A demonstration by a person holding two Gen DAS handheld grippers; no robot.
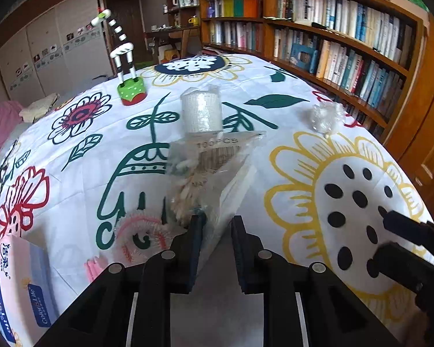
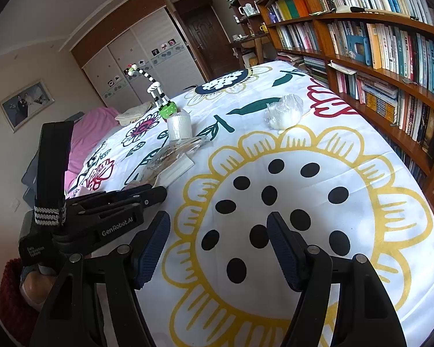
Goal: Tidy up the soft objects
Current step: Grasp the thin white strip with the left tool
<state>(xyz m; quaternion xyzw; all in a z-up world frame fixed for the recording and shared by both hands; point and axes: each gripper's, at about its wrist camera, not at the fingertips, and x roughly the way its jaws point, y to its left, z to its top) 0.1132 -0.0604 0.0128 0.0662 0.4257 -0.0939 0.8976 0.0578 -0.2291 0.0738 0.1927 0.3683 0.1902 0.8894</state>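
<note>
**Left jaws closed on the swab bag, right jaws open over the sunflower**

The clear bag of cotton swabs (image 1: 205, 173) lies on the flowered cloth (image 1: 275, 86) that covers the tabletop, its near corner lifted and caught in my left gripper (image 1: 217, 225). From the left wrist view I see the left jaws drawn almost together, with the thin plastic pinched between them, so I read this as a grip on the bag. No space shows between the bag and the flat white pad (image 1: 240, 185) under it.

Just behind the bag stands a white roll of gauze (image 1: 201, 111), upright. Farther right, well apart from both, sits a crumpled clear packet of cotton balls (image 1: 327, 117). A pink fuzzy ring (image 1: 141, 234) lies near my left gripper on its left side, and a pack of tissues (image 1: 17, 286) sits at the near left edge.

My right gripper (image 2: 220, 231) hovers over the big yellow sunflower print (image 2: 289, 202), jaws spread wide with nothing between them; only the cloth shows in the gap.

At the far side of the cloth stands a striped toy giraffe (image 1: 124, 57) on a green base. A bookshelf (image 1: 347, 43) full of books runs along the right side of the room.
</note>
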